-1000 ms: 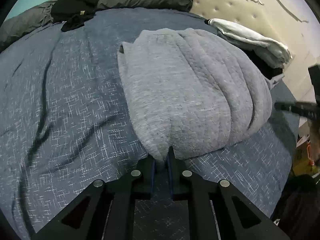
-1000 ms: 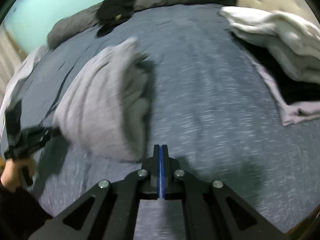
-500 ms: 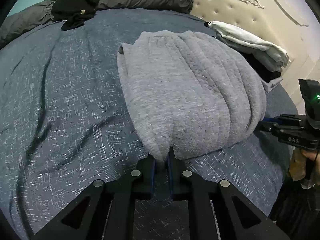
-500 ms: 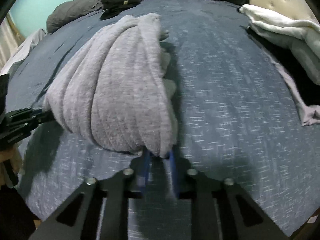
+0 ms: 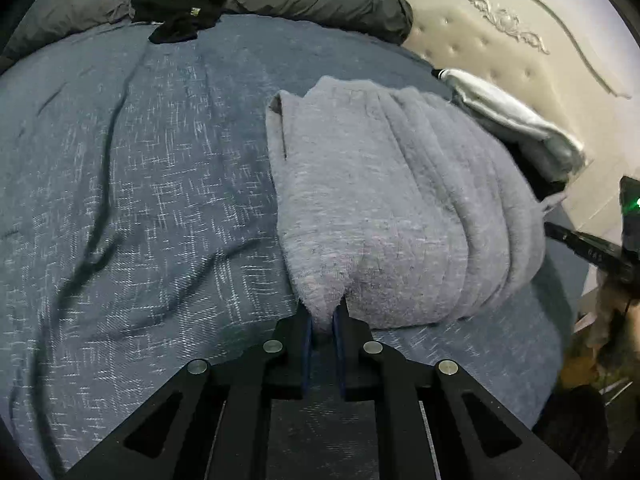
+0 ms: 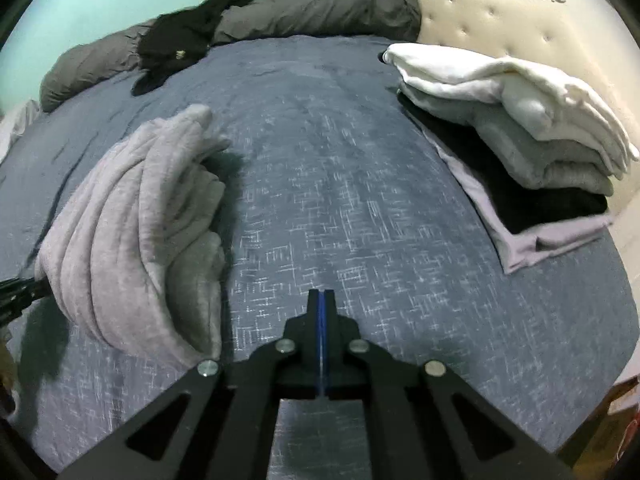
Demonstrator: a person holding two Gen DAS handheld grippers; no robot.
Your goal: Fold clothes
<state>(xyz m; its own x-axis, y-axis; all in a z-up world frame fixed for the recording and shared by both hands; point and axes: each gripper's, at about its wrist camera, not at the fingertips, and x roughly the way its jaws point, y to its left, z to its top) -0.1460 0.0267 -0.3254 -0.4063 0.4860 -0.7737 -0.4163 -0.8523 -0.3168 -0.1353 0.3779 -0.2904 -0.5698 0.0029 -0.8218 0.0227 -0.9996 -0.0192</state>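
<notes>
A grey fleece garment [image 5: 400,208] lies bunched in folds on the blue bedspread [image 5: 140,200]. My left gripper [image 5: 322,316] is shut on the near edge of this garment. In the right wrist view the same garment [image 6: 132,232] lies to the left. My right gripper [image 6: 320,300] is shut and empty, over bare bedspread just right of the garment. The right gripper also shows at the right edge of the left wrist view [image 5: 560,236], beside the garment's far side.
A stack of folded clothes [image 6: 520,128], white on grey on black, sits at the right by the cream headboard [image 6: 500,8]. A dark grey rolled duvet [image 6: 300,16] with a black garment [image 6: 180,44] on it lies along the far edge.
My right gripper was open around the garment's edge half a second ago; now it is shut, empty and shifted right of the garment. My left gripper still holds the near edge.
</notes>
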